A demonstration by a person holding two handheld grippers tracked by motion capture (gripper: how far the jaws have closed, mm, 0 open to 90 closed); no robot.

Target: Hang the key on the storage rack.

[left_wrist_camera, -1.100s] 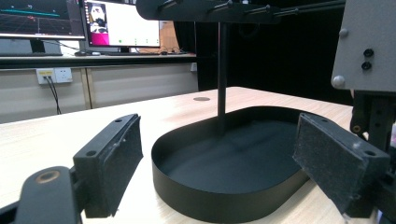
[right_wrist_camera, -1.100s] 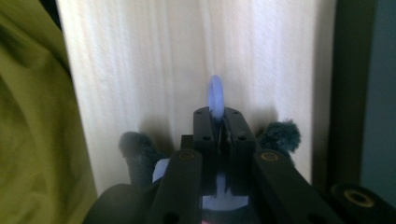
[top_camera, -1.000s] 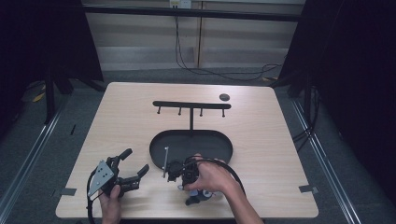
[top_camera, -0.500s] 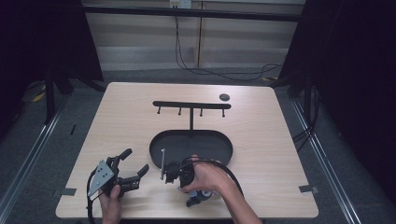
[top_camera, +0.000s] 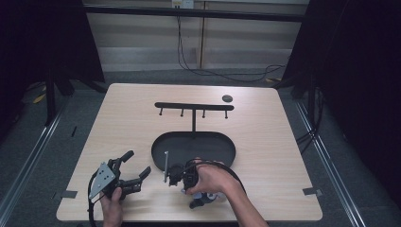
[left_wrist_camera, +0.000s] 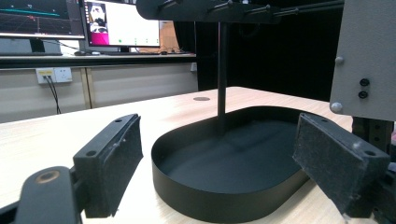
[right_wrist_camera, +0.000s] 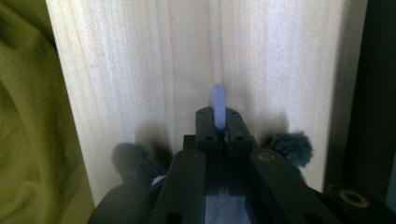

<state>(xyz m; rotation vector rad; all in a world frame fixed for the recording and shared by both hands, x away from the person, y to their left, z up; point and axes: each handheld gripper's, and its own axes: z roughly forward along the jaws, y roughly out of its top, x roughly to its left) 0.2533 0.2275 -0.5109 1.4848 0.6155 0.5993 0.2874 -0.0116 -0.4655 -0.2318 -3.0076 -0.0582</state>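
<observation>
At the near left of the light wooden table [top_camera: 265,142], the person's left hand [top_camera: 112,206] holds the left gripper [top_camera: 135,166] low over the wood, its two black padded jaws spread wide with nothing between them. From the left gripper view they frame the black oval metal tray [left_wrist_camera: 196,196] and its upright black T-shaped hook rack [left_wrist_camera: 222,56]. Right of that, just at the tray's near rim, the right hand [top_camera: 213,179] holds the right gripper [right_wrist_camera: 218,122], jaws pressed together on a thin pale blue object [right_wrist_camera: 218,111] seen edge-on; what it is cannot be told. A small dark round disc [top_camera: 227,98] lies near the table's far right edge.
</observation>
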